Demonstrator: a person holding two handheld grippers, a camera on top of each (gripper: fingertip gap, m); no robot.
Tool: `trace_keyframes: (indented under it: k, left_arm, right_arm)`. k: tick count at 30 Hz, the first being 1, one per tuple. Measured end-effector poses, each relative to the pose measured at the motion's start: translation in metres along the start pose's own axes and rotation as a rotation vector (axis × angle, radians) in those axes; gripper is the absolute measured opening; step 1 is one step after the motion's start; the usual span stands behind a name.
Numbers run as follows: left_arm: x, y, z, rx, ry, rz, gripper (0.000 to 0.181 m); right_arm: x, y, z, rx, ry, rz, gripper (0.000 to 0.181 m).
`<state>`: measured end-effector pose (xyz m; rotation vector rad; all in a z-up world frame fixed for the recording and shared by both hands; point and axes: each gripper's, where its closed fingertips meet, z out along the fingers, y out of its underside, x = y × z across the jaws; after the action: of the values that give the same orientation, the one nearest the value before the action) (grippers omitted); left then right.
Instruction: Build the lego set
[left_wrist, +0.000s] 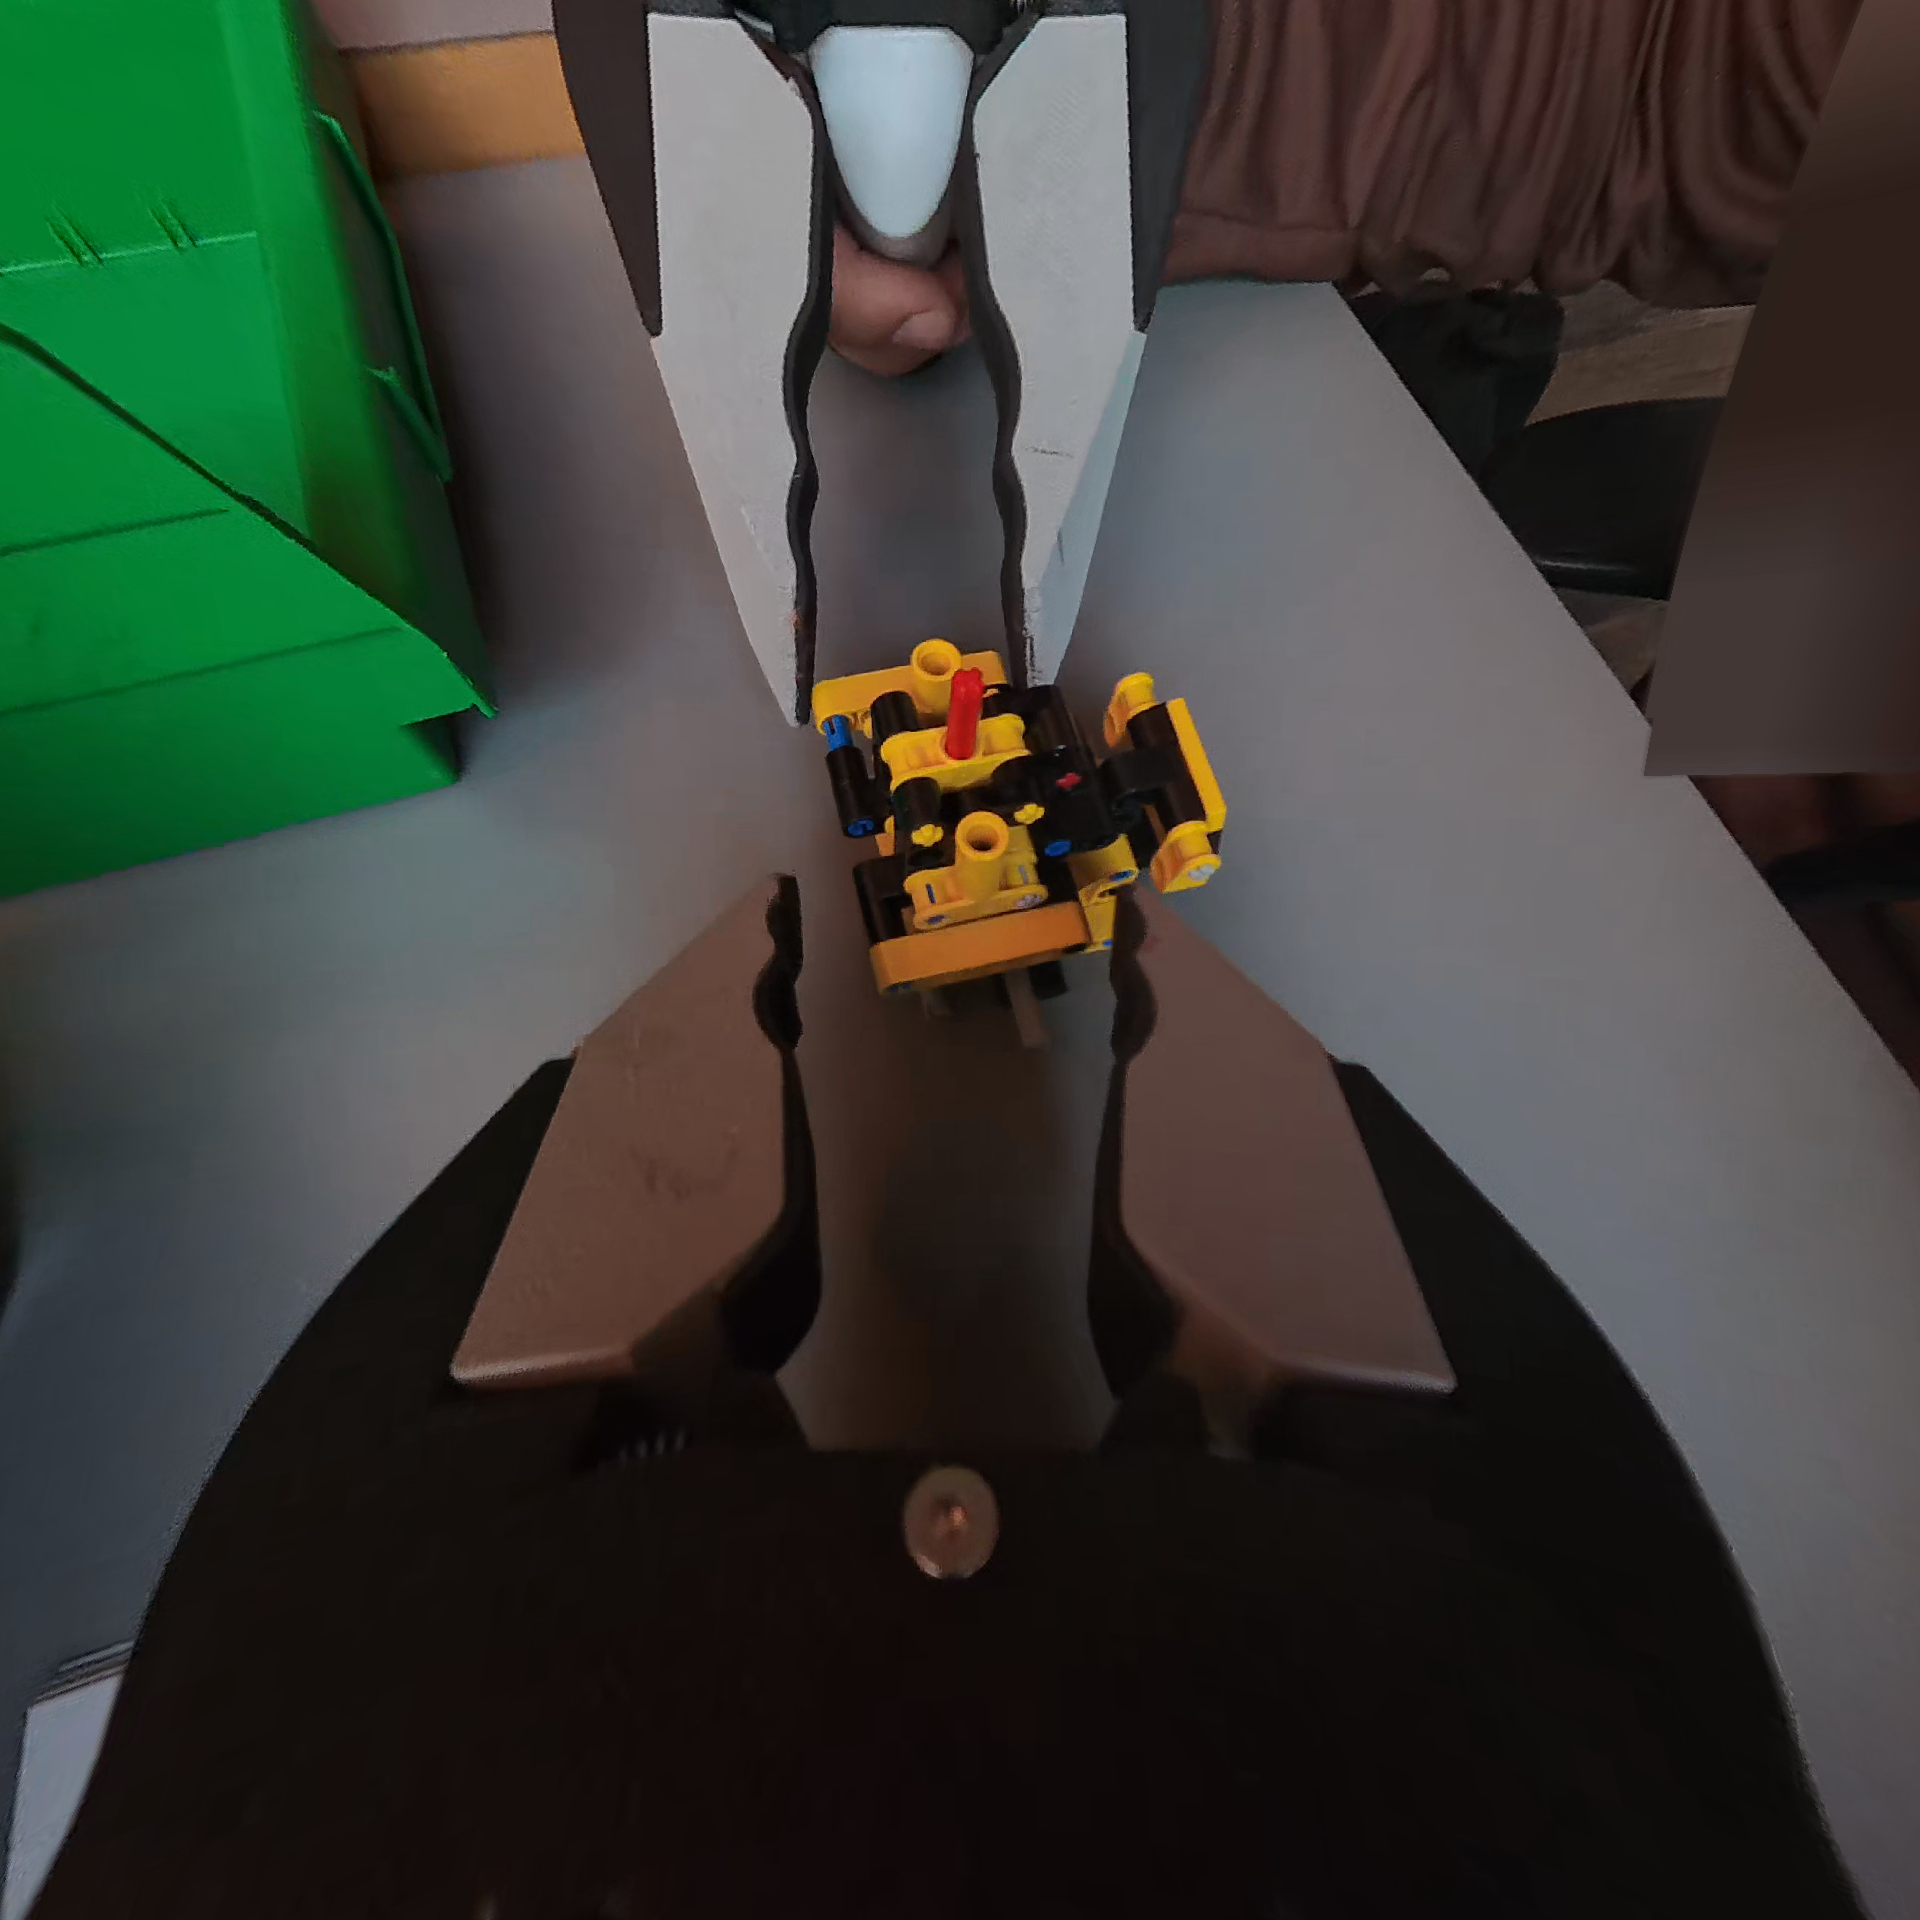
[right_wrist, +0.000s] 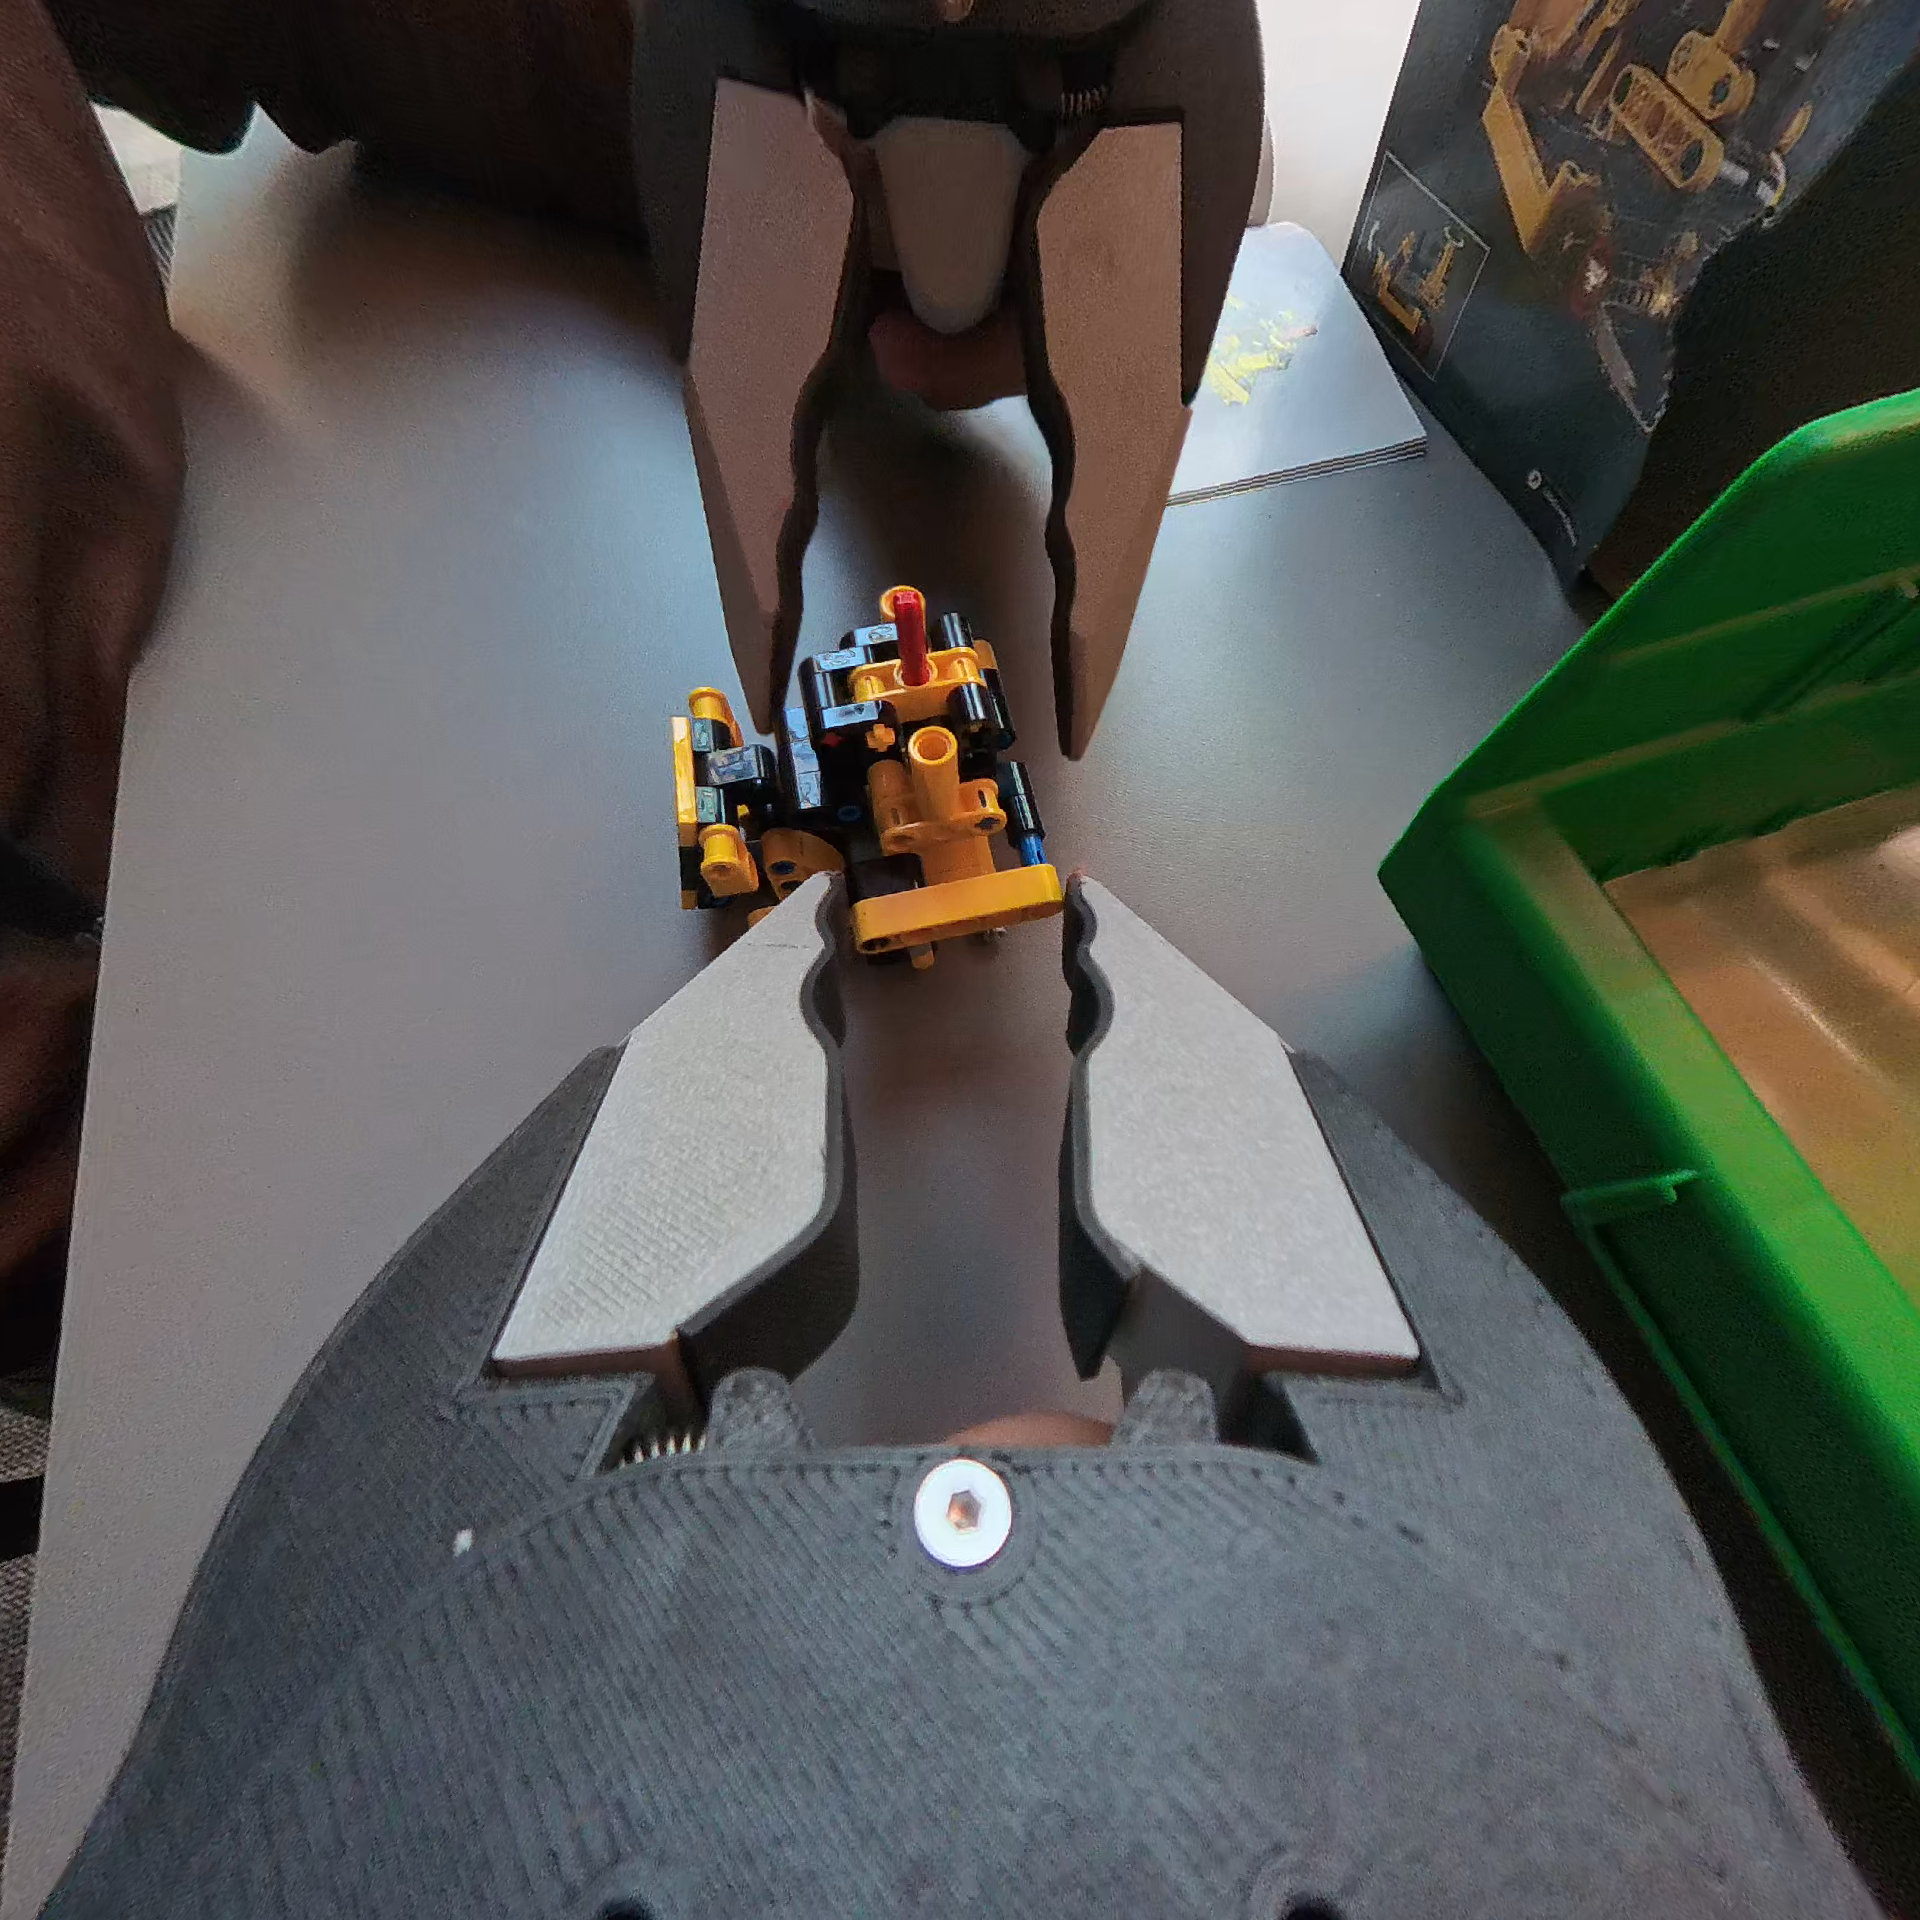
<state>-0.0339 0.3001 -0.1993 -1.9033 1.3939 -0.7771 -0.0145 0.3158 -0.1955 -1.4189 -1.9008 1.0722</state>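
I see a bumpy yellow and black lego model (left_wrist: 997, 831) of shiny plastic, sitting on my smooth grey worktop (left_wrist: 416, 987). My left tongs (left_wrist: 956, 914) and right tongs (right_wrist: 945, 894) have wavy tips. Both are spread wide at its two ends, grasping nothing.

Facing each other from opposite sides, close above the grey table (left_wrist: 1351, 727), both looking down on the same yellow-black lego model (left_wrist: 997, 831).
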Motion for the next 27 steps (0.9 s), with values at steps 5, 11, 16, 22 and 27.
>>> trace_keyframes:
  k: [5,11,16,22,27]
  left_arm:
    - [0.004,-0.014,-0.004,0.056,0.062,-0.098,0.055]
    - [0.004,-0.007,0.002,-0.002,0.051,-0.092,0.050]
    - [0.006,-0.006,0.002,0.006,0.092,-0.072,0.049]
    - [0.006,-0.005,0.001,0.018,0.135,-0.044,0.049]
    - [0.008,-0.005,0.001,0.051,0.173,-0.046,0.049]
  right_arm:
    - [0.000,-0.001,0.001,0.001,0.021,0.004,0.038]
    - [0.000,-0.003,0.004,0.002,0.037,0.026,0.038]
    - [-0.003,-0.003,0.004,0.003,0.009,0.036,0.038]
    - [-0.004,-0.003,0.004,0.004,0.001,0.037,0.038]
    - [-0.006,-0.003,0.005,-0.002,-0.006,0.019,0.037]
